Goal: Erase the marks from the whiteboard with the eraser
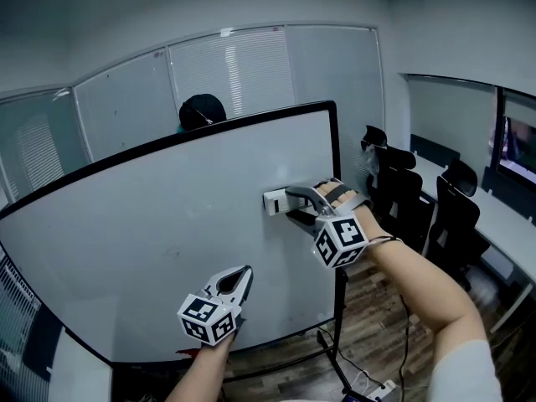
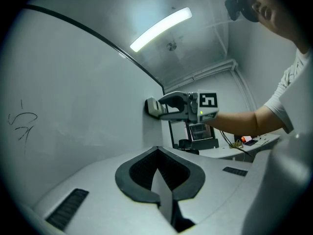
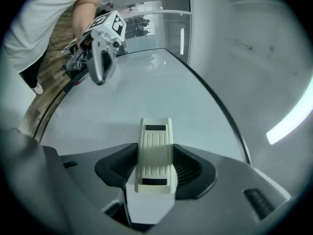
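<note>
The whiteboard (image 1: 167, 216) has a black frame and fills the middle of the head view. Faint dark scribbles (image 2: 22, 125) remain on it, seen at the left of the left gripper view and barely visible as scribbles (image 1: 172, 252) in the head view. My right gripper (image 1: 291, 205) is shut on a white eraser (image 1: 273, 201), which is pressed against the board's upper right area. The eraser (image 3: 155, 131) lies lengthwise between the right gripper's (image 3: 155, 150) dark pads. My left gripper (image 1: 242, 275) hangs lower, close to the board, shut and empty (image 2: 157, 151).
Black office chairs (image 1: 400, 193) and a long desk (image 1: 502, 216) stand to the right of the board. A person's head (image 1: 201, 111) shows above the board's top edge. The board's stand (image 1: 339, 342) and cables lie on the wooden floor below.
</note>
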